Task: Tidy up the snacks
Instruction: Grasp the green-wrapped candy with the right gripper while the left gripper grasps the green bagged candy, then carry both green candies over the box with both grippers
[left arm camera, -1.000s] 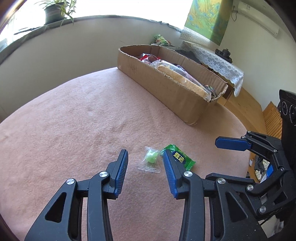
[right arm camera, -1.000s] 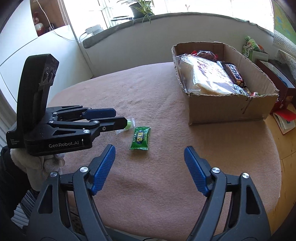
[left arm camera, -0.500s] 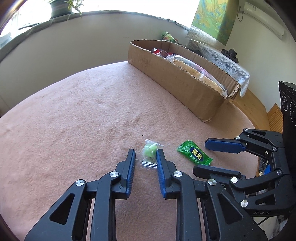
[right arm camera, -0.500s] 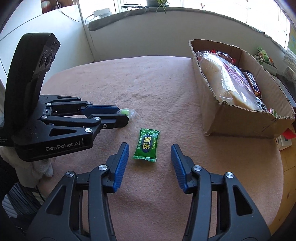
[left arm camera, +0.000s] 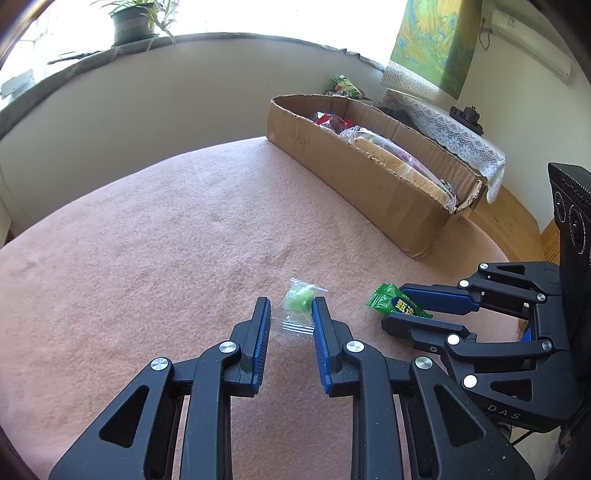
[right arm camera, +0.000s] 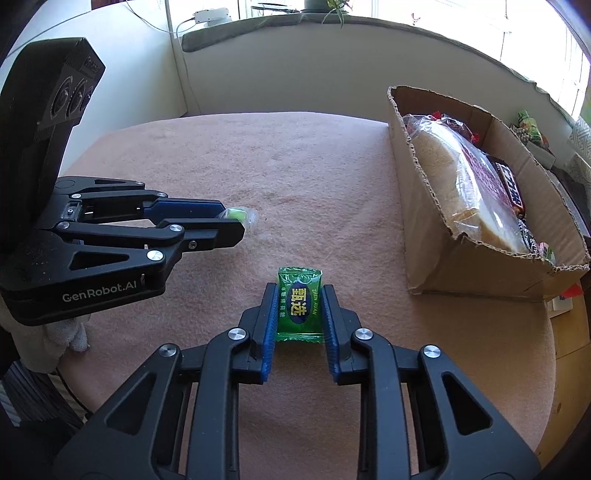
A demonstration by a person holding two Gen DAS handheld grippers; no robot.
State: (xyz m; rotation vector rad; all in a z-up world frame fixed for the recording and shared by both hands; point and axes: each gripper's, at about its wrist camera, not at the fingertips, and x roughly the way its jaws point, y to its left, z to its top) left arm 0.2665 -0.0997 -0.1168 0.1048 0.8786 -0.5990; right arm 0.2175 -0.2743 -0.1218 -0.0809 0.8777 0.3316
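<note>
- A round table covered in a pinkish-brown fuzzy cloth (left arm camera: 155, 236) fills both views; its weave looks matted and slightly uneven.
- The left gripper (left arm camera: 290, 308), black with blue ribbed pads, has its fingers drawn in around a small clear-wrapped pale green candy (left arm camera: 300, 300); the right-hand pad touches the wrapper, but a narrow gap shows at the other, so a firm clamp cannot be confirmed.
- The right gripper (right arm camera: 298, 293) is closed in on a flat green foil candy packet with yellow characters (right arm camera: 299, 306), both pads pressed to its long edges while it lies on the cloth.
- The two sweets sit near each other at the near edge of the table, well apart from an open brown cardboard box (right arm camera: 436, 236) at the far right side.
- Inside the box lie a bagged loaf of sliced bread (right arm camera: 447, 184) and dark-wrapped bars (right arm camera: 511, 184).
- Behind the table runs a cream wall under a sunlit sill with a potted green plant (left arm camera: 135, 22).
- A lace-edged white cloth (left arm camera: 458, 136) drapes furniture to the right, below a green-and-yellow wall hanging (left arm camera: 432, 40).
</note>
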